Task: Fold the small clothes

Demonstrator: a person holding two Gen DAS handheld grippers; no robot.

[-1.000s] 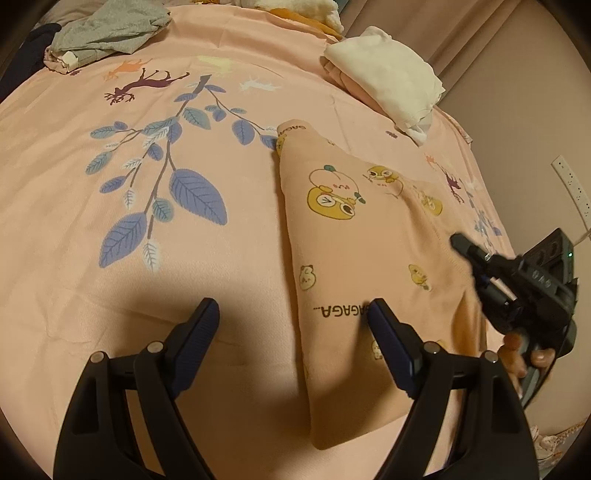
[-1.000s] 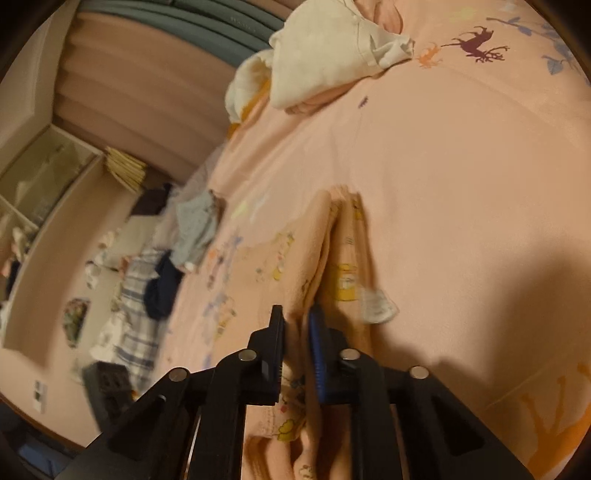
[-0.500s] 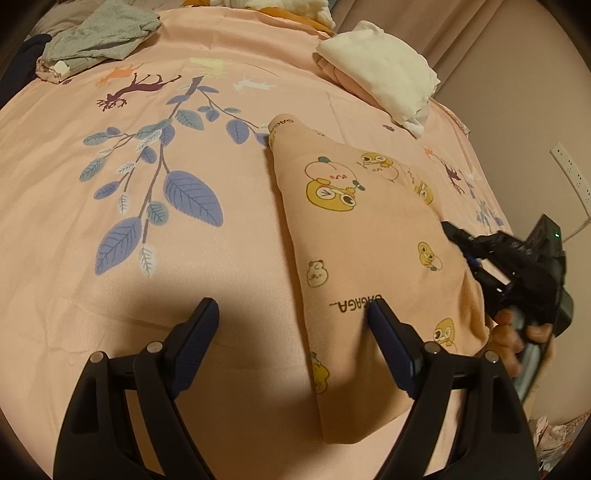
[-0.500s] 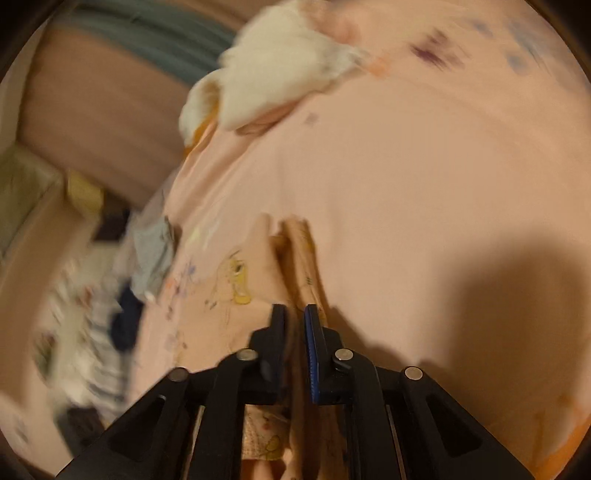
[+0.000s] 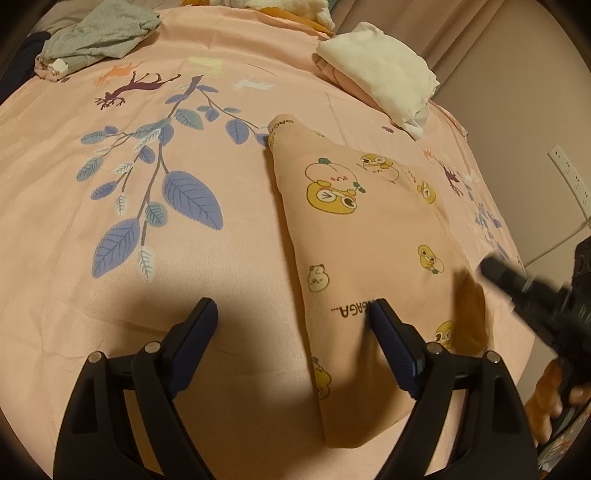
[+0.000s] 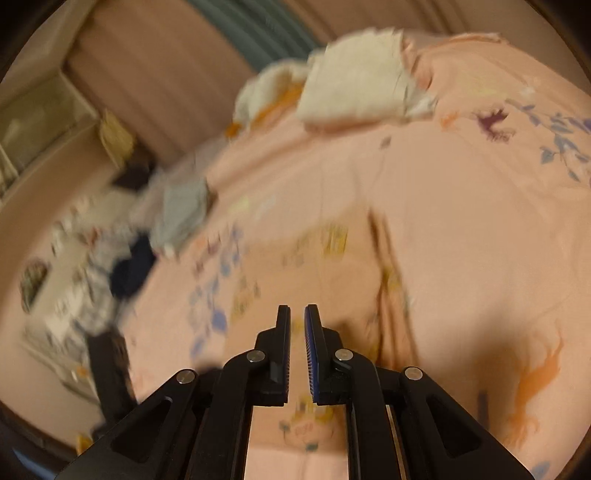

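A small peach garment (image 5: 369,236) with yellow cartoon prints lies folded flat on the pink bedsheet (image 5: 221,258). My left gripper (image 5: 293,314) is open and empty, hovering over the garment's left edge. My right gripper (image 5: 491,267) shows at the right, blurred, just off the garment's right edge. In the right wrist view the right gripper (image 6: 297,314) has its jaws nearly closed with a thin empty gap, and the garment (image 6: 332,258) lies blurred below it.
A white and pink pile of folded clothes (image 5: 380,81) sits at the back right; it also shows in the right wrist view (image 6: 354,88). A grey garment (image 5: 96,33) lies at the back left. A wall socket strip (image 5: 569,173) is on the right.
My right gripper has let go of the garment's edge and lifted away to the right. The garment now lies flat. My left gripper stays open in place.
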